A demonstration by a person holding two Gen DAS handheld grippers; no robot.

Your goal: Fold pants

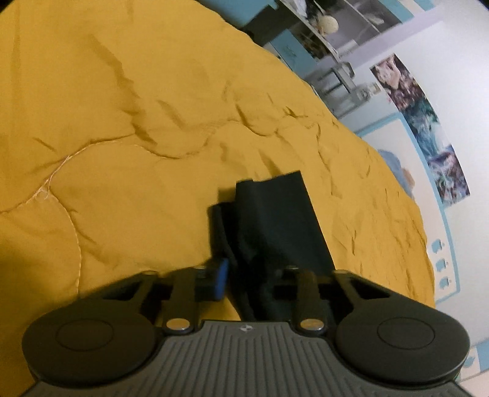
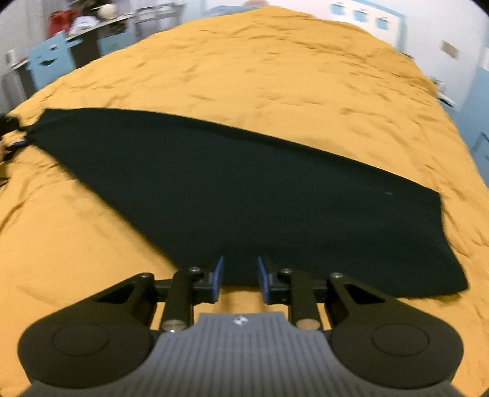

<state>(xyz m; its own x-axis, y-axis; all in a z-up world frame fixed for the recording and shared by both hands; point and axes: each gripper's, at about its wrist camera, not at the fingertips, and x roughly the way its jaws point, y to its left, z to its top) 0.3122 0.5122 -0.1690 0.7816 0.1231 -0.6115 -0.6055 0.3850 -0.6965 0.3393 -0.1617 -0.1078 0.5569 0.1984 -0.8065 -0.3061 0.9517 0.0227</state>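
Dark pants (image 2: 244, 189) lie spread on a mustard-yellow bedspread (image 2: 275, 76), stretching from far left to near right. My right gripper (image 2: 240, 276) is open, its blue-padded fingers (image 2: 217, 274) standing apart at the pants' near edge with nothing between them. In the left wrist view a narrow end of the pants (image 1: 275, 232) runs into my left gripper (image 1: 253, 274). Cloth drapes over and hides the right finger; the left blue pad (image 1: 222, 274) shows beside it. I cannot tell whether the jaws are pinching the cloth. The left gripper also shows at the far left of the right wrist view (image 2: 13, 143).
The bedspread (image 1: 122, 122) is wrinkled and fills both views. Past the bed's far edge stand a grey shelf with clutter (image 1: 330, 27), blue furniture (image 2: 49, 61) and a wall with pictures (image 1: 428, 131).
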